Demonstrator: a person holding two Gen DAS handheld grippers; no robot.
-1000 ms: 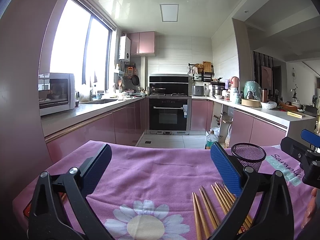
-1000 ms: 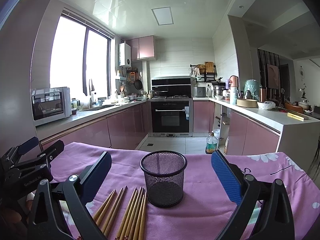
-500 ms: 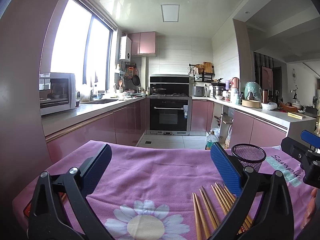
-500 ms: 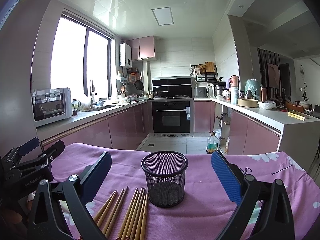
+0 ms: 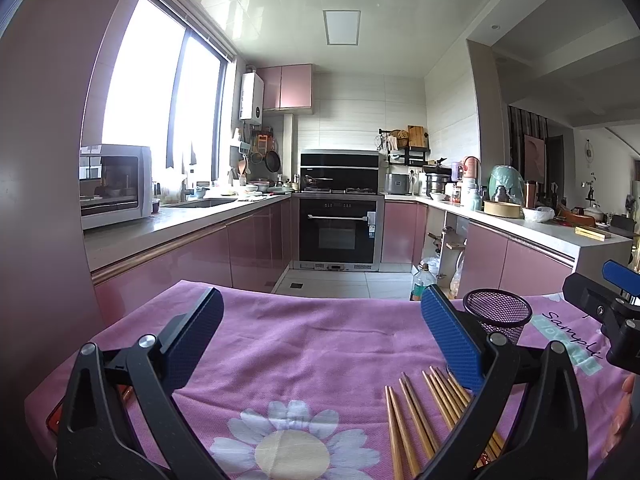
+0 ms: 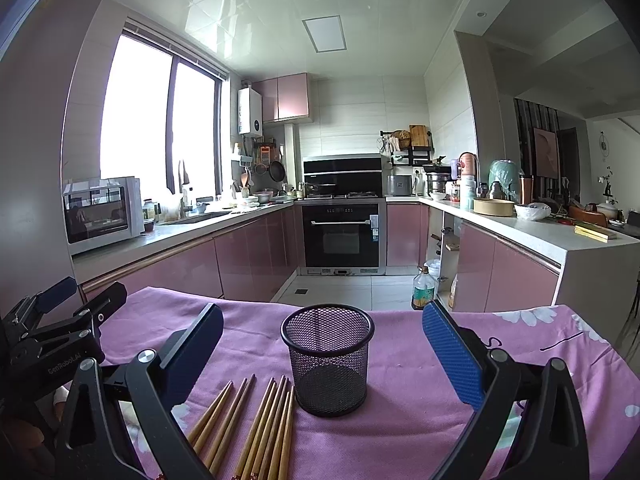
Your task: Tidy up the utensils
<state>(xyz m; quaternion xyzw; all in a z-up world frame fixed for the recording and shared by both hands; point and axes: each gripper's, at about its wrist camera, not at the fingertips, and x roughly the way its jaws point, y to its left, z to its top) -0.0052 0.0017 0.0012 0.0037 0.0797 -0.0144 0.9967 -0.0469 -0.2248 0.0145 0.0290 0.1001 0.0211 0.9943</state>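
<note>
On the table, a pink flowered cloth carries the task's things: a row of wooden chopsticks lying flat, tips toward the kitchen, and an upright black mesh cup just to their right. From the right wrist view, the nearest stick's tip lies just beside the cup's base; I cannot tell if it touches. Cup looks empty through the mesh.

Right gripper: jaws spread wide, nothing between them, hovering above the cloth with the cup centred ahead. Left gripper: jaws also wide apart and empty, held over bare cloth and the printed daisy, with the chopsticks low to its right, some passing under the right finger. In that view the cup stands behind the right finger, and the other gripper shows at the far right edge.

Step in hand, as I judge it: start of the job, pre-grasp. No stick is in the cup, none is held.

Next move calls for: lowering one gripper onto a stick, jaws across its length, closing near the middle, lifting, tipping it upright and dropping it into the cup. Sticks lie close together, so a single one may be hard to isolate; the light cup could tip if knocked.
</note>
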